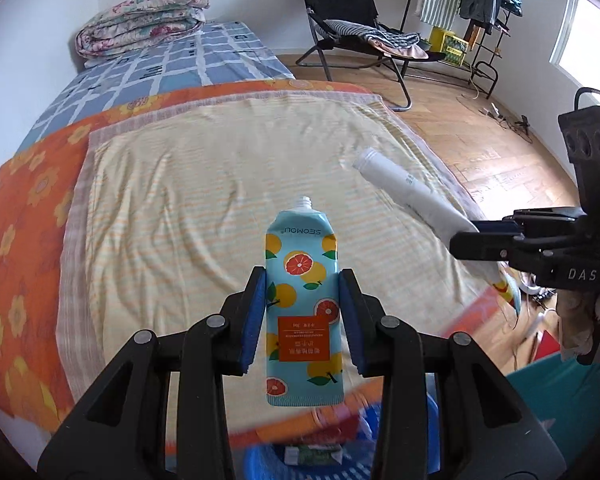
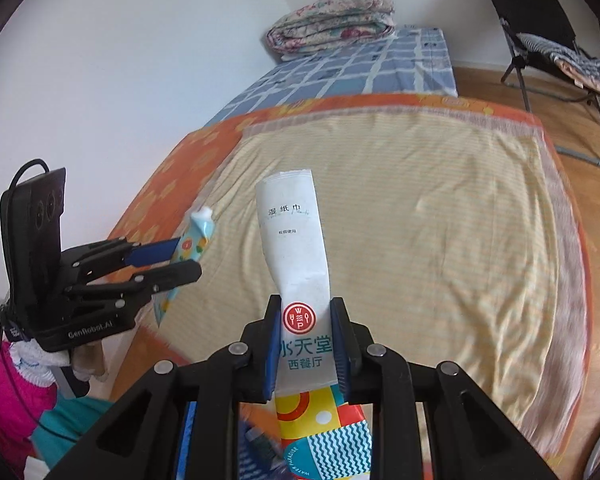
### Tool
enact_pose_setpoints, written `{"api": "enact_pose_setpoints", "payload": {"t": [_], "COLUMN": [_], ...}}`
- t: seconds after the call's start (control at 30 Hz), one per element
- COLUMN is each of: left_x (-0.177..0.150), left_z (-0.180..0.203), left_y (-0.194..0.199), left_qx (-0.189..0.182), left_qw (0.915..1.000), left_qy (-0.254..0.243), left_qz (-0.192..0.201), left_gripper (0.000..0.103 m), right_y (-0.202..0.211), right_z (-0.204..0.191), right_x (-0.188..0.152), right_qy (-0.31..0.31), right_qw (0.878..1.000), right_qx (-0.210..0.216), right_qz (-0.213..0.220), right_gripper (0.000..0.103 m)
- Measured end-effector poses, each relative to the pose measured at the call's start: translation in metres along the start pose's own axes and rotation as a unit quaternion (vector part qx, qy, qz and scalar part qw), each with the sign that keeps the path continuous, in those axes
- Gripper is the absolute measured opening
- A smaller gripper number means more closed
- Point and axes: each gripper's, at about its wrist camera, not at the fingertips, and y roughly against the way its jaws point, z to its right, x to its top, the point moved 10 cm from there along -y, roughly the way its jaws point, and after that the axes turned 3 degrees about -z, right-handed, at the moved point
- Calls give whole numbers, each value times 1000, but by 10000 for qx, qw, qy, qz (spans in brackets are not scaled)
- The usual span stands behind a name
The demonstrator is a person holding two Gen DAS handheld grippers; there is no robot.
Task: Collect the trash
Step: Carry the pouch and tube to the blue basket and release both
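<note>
Both grippers are holding trash above the bed (image 1: 220, 168): left gripper (image 1: 303, 316) is pinching a capless citrus-print tube (image 1: 302, 280), long axis fwd along the fingers; right gripper (image 2: 305, 348) is clamping a wet-wipe packet (image 2: 296, 248) likewise; blue basket (image 1: 260, 460) is sitting just below the bed edge, under both, left nearer, I judge

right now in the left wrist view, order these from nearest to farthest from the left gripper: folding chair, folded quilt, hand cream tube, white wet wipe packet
1. Hand cream tube, clamped in the left gripper.
2. White wet wipe packet, ahead right, held by the right gripper.
3. Folded quilt, far left on the bed, and folding chair, far right on the floor: too close to call.
</note>
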Motion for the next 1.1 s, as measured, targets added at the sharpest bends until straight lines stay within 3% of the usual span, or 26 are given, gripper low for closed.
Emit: {"api": "enact_pose_setpoints", "payload": {"t": [0.23,0.57,0.87,1.1], "left_x": [-58,-140,-193,-215], "left_z": [9,18,14,18], "left_y": [22,15,-1,-16], "left_qx": [-55,-92,-103,-87], "left_qw": [9999,9980,9941,9907], "left_qy": [105,173,278,200], "left_qz": [-120,-604,-1046,-1340], "left_gripper": [36,36,36,36], "right_y": [10,-25,-49,-71], "right_z": [-36,-67,-81,-83], "right_x": [-61,-150,-192,-214], "right_qy": [217,321,439,573], "right_qw": [9995,9941,9882,9824], "right_qx": [101,246,246,111], "right_qz": [-214,-1003,-1446,-1773], "right_gripper": [22,22,22,22]}}
